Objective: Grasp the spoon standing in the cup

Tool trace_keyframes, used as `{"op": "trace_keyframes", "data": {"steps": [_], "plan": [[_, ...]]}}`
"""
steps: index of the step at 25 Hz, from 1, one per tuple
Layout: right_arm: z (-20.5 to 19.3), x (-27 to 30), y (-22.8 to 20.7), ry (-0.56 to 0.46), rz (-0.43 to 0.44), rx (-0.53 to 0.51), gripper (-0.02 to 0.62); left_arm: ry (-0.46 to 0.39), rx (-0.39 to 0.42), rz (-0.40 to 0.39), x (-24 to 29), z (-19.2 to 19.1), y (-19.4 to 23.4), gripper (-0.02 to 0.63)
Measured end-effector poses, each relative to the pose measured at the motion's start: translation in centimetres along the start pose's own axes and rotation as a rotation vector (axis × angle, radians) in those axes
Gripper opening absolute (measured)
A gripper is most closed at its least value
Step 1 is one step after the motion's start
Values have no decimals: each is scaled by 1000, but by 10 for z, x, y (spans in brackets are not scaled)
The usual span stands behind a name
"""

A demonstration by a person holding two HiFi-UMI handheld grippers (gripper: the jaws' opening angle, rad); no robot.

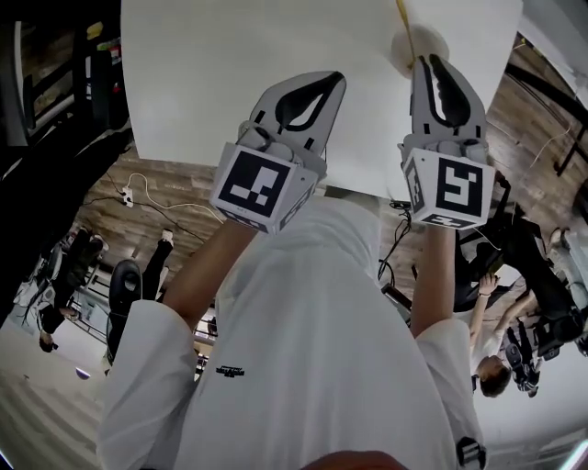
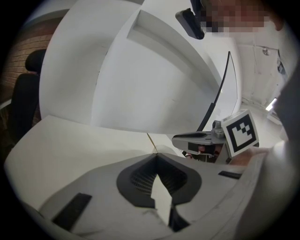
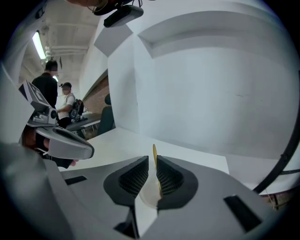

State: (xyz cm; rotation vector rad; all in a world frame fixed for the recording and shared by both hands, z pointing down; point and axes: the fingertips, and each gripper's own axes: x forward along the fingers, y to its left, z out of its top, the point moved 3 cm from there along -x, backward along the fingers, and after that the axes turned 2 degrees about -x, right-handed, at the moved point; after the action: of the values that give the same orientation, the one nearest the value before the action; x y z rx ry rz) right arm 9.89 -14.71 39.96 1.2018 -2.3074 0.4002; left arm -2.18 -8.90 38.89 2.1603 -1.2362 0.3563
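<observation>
A thin gold spoon (image 1: pixel 401 16) stands in a small pale cup (image 1: pixel 415 44) at the far right of the white table (image 1: pixel 211 83). My right gripper (image 1: pixel 426 61) is at the cup, just behind the handle. In the right gripper view, its jaws are drawn in to a narrow slit. The spoon (image 3: pixel 154 159) stands in that slit against the right pad, with the cup (image 3: pixel 148 193) below. My left gripper (image 1: pixel 336 79) hovers over the table to the left, shut and empty. From the left gripper view, the spoon (image 2: pixel 151 142) pokes up just beyond my left gripper (image 2: pixel 156 155).
A white wall panel (image 3: pixel 211 84) rises behind the table. People stand at desks (image 3: pixel 56 93) to the left in the right gripper view. Beside the table's near edge, cables (image 1: pixel 147 193) lie on the wooden floor.
</observation>
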Motion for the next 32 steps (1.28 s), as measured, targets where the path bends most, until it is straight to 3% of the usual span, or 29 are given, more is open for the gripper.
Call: {"op": "trace_keyframes", "data": {"steps": [11,17,32], "plan": [[1,36,-2,50,15,-79,43,-4,-48,30,8,-9,14,-5],[-4,54,-2,134,43,-117,48,-11,-72,47,10,-8,22,-5],[-14,80,0,243,76,-143,58,-7,-85,61,2,-15,38,-5]]}}
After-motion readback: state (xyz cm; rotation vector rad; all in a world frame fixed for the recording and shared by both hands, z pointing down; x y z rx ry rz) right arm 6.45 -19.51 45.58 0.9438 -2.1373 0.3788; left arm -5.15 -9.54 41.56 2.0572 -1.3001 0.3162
